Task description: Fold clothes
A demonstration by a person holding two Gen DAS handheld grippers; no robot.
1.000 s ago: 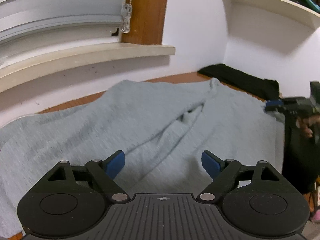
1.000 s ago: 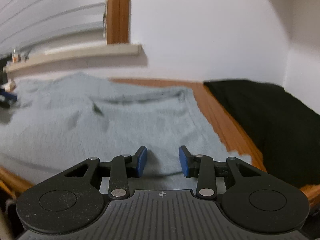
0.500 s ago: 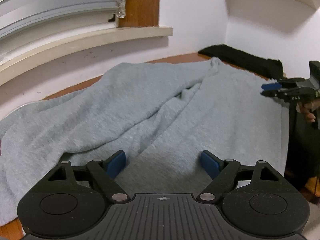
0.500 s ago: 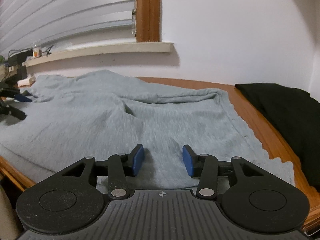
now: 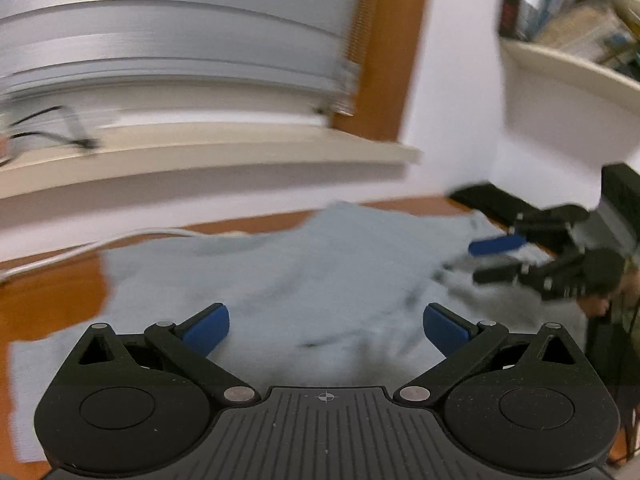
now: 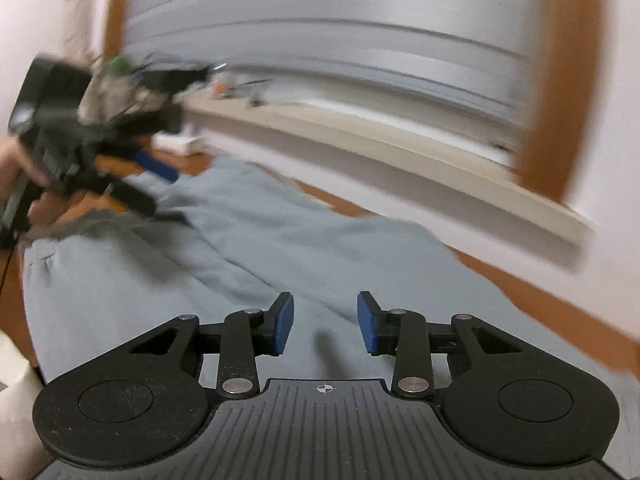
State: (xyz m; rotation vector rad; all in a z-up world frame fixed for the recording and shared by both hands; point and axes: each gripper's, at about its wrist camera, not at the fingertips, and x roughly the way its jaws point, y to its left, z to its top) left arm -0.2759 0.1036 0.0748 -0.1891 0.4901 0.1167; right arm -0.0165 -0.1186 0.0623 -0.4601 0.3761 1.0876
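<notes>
The grey garment (image 5: 320,280) is lying spread and rumpled over the wooden surface (image 5: 52,292), filling the lower middle of both blurred views. The left tongs (image 5: 326,326) are hovering low above the cloth with their blue pads (image 5: 208,326) standing wide apart, gripping nothing. The right tongs (image 6: 325,322) are levelled just over the fabric, their pads (image 6: 366,322) parted by a narrower gap, also holding nothing. In the right wrist view a hand (image 6: 24,184) at the left edge is wrapping the left tool's handle, angling it down toward the cloth. A black garment (image 5: 484,196) is lying at the far right.
</notes>
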